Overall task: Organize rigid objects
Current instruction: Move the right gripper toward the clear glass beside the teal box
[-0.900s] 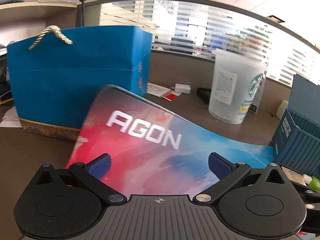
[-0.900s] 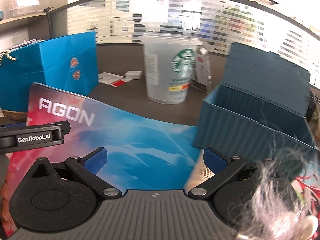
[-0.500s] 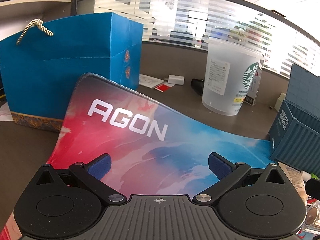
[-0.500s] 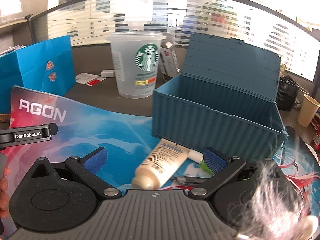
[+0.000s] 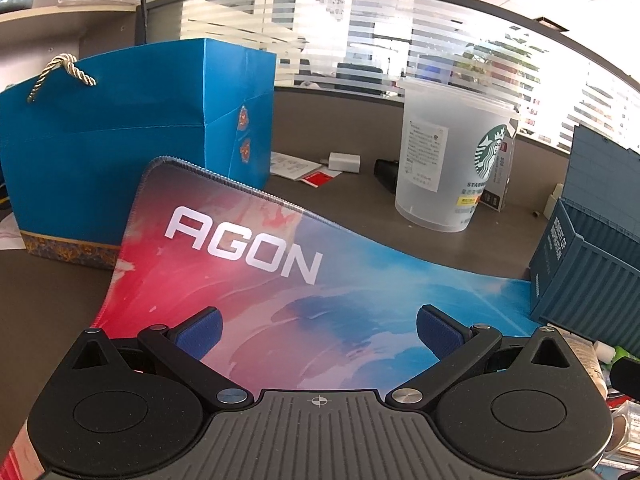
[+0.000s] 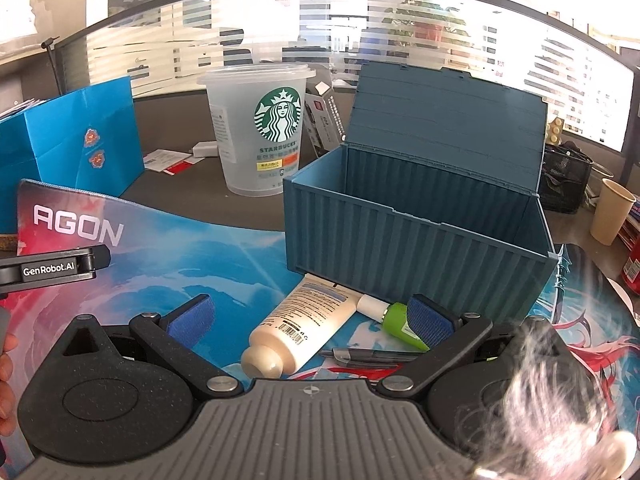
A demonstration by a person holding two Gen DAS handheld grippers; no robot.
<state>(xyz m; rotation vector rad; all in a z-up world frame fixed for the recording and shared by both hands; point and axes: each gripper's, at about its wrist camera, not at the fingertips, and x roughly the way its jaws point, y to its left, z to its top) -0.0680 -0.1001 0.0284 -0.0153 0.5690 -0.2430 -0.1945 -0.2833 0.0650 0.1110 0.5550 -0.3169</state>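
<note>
A blue container-style box (image 6: 416, 240) stands open with its lid up, on the AGON mat (image 6: 192, 256); its left end shows in the left wrist view (image 5: 588, 280). In front of it lie a cream tube (image 6: 300, 324), a green-and-white bottle (image 6: 394, 318) and a dark pen (image 6: 368, 356). My right gripper (image 6: 308, 316) is open and empty, just above the tube. My left gripper (image 5: 318, 330) is open and empty over the mat (image 5: 248, 280); its body shows at the left of the right wrist view (image 6: 52, 268).
A clear Starbucks cup (image 6: 260, 128) stands behind the box, also in the left wrist view (image 5: 452, 156). A blue gift bag (image 5: 132, 140) stands at the mat's far left. A paper cup (image 6: 612, 212) and a black mesh basket (image 6: 564, 176) are at the right.
The right gripper has swung right and back, bringing the open box, tube, bottle and pen fully into view. The left gripper has shifted slightly. Both stay open.
</note>
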